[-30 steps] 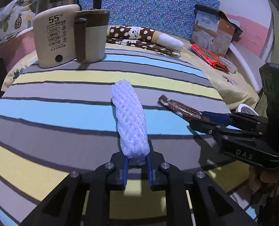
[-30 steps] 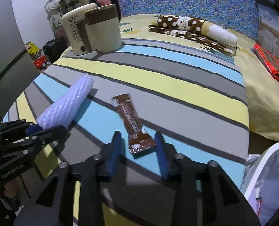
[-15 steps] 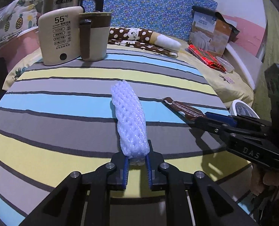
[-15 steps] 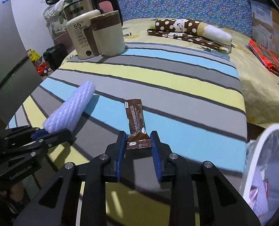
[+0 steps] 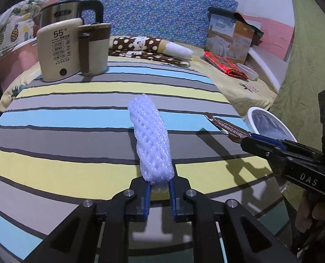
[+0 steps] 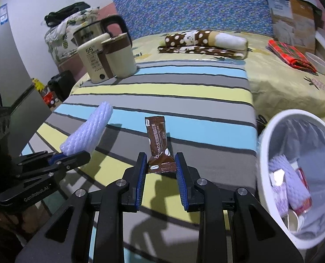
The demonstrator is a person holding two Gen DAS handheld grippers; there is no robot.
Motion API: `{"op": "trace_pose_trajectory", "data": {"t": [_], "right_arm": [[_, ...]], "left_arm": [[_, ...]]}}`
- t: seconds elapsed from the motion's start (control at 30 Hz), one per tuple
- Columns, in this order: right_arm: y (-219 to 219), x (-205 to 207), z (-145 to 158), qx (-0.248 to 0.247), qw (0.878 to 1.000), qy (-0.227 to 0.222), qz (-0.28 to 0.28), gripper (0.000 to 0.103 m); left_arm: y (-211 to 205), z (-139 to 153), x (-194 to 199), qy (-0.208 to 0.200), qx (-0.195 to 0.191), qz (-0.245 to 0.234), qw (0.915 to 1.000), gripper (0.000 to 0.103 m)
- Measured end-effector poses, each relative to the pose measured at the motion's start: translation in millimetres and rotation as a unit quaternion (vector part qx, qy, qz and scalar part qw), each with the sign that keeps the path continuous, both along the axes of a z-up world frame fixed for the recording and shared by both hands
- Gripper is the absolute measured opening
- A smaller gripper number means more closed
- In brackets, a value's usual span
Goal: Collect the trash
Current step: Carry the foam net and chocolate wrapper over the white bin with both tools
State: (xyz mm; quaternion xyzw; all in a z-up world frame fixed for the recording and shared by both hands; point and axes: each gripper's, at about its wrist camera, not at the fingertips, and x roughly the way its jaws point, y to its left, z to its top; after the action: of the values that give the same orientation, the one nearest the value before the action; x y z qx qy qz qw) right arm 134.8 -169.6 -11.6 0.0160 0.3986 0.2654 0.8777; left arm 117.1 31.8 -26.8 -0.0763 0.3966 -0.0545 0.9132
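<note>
Item 1: white foam net sleeve (image 5: 151, 144), one on hand, its near end pinched between the blue pads of the left hand-held gripper (image 5: 159, 189); the sleeve juts forward from the fingers, raised above the striped counter (image 5: 63, 135). Item 2: brown snack wrapper (image 6: 159, 146), one, its lower crimped end clamped between the pads of the right hand-held gripper (image 6: 161, 167), the rest standing forward and up over the counter. Item 3: white trash bin (image 6: 272, 131) with clear liner, one, just off the counter's right edge, beside the right hand-held gripper; inside lie another foam sleeve and some wrappers, count not clear. Seen from the left wrist, the wrapper hangs between the counter's right edge and the bin. Other stock, placed relative to the counter: one beige thermal jug (image 5: 58, 50) marked 55 and one beige-and-brown cup (image 5: 94, 48), touching, at its far left corner; one steel kettle (image 5: 62, 14) behind them; one polka-dot cloth roll (image 5: 149, 48) on the bed beyond the far edge.
</note>
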Motion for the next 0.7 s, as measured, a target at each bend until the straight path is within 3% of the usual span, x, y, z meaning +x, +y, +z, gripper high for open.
{"op": "trace_pose_trajectory", "data": {"t": [0.7], "right_arm": [[-51,-25,12,0.018,0.996,-0.026,-0.08,0.029]], "left_arm": [[-67,26,-14,-0.022,0.004,-0.069,0.9973,0.014]]}}
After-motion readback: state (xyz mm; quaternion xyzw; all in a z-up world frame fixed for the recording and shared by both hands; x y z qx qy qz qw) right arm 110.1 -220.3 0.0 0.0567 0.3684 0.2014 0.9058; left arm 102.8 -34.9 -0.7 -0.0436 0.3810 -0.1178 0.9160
